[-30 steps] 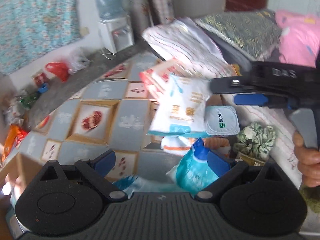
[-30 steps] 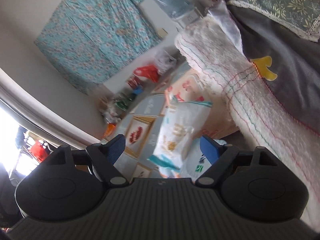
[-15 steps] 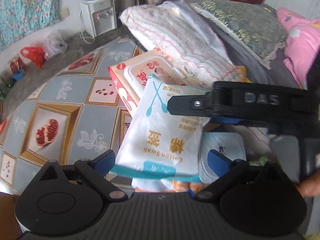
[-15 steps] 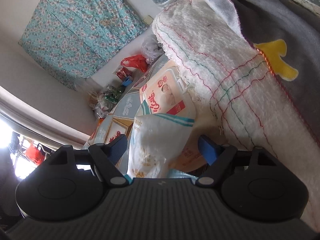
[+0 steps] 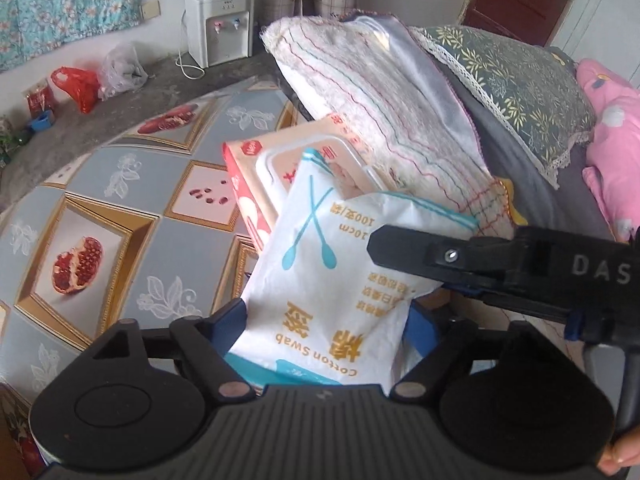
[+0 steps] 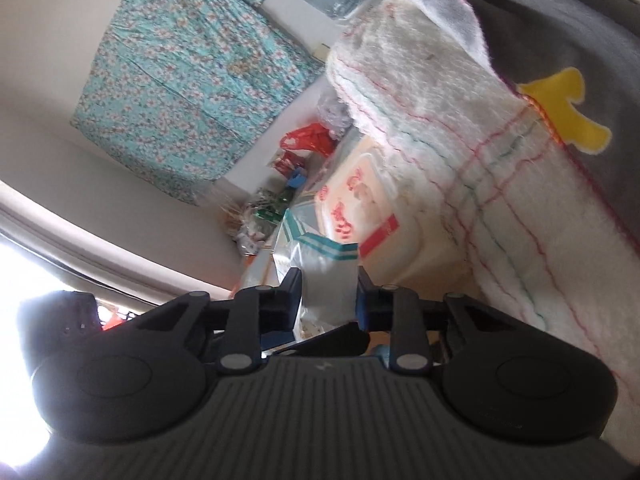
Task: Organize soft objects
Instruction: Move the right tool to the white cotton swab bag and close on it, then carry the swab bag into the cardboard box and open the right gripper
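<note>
A white cotton swab bag (image 5: 320, 280) with teal trim stands between the fingers of my left gripper (image 5: 326, 324), whose jaws stand wide apart on either side of it. My right gripper (image 6: 328, 296) is shut on the same bag (image 6: 324, 276), pinching its upper right part; it shows as a black arm in the left wrist view (image 5: 472, 264). Behind the bag lies a pink-and-white wet wipes pack (image 5: 280, 164), also seen in the right wrist view (image 6: 368, 216). A white striped towel (image 5: 384, 92) lies behind it.
A tabletop with pomegranate tiles (image 5: 120, 216) spreads to the left. A grey cushion with a green leaf-pattern cover (image 5: 512, 76) and pink fabric (image 5: 612, 136) lie at the right. A water dispenser (image 5: 220, 28) and plastic bags (image 5: 80, 84) stand by the far wall.
My right gripper has closed on the cotton swab bag, having been open before. My left gripper has moved forward so the bag now sits between its open fingers.
</note>
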{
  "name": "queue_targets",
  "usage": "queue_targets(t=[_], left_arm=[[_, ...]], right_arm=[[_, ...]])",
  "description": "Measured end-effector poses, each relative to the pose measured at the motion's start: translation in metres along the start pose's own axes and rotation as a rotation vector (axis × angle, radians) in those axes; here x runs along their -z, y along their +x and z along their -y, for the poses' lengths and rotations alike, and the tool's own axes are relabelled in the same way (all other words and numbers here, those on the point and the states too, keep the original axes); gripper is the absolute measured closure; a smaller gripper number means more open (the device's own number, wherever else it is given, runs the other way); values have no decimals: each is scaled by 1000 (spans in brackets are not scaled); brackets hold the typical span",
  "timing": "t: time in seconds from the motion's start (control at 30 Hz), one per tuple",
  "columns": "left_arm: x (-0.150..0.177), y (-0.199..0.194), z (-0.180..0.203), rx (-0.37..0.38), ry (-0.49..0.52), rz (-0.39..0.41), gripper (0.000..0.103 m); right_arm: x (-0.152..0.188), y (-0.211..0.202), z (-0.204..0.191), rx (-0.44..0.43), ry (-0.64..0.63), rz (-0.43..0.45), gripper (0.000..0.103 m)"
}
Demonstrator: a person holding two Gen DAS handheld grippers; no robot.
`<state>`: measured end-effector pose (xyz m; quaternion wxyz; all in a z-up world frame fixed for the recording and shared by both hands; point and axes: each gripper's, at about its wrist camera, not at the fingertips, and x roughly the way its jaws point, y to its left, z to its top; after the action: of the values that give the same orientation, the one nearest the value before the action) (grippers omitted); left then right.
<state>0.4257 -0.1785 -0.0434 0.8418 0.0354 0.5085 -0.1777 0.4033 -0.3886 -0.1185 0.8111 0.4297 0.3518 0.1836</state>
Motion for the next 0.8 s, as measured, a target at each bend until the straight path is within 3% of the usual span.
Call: queue_targets(t=[0.2,0.47,0.63,0.8], left_arm=[[-1,-31,-8,3,-27,59,23],[12,-109,-19,12,-46,171,25],[46,-181,-38,-3,-53,245,25],[103,-256,-77,-64,-109,307,25]], right_arm=[[-1,-12,-28,-68,-29,24,87],[10,-48,-96,-160,-127,37,88],[46,-74,-156,-264,-228,-2,88],[95,-73,-219,-401,-291,-117,88]])
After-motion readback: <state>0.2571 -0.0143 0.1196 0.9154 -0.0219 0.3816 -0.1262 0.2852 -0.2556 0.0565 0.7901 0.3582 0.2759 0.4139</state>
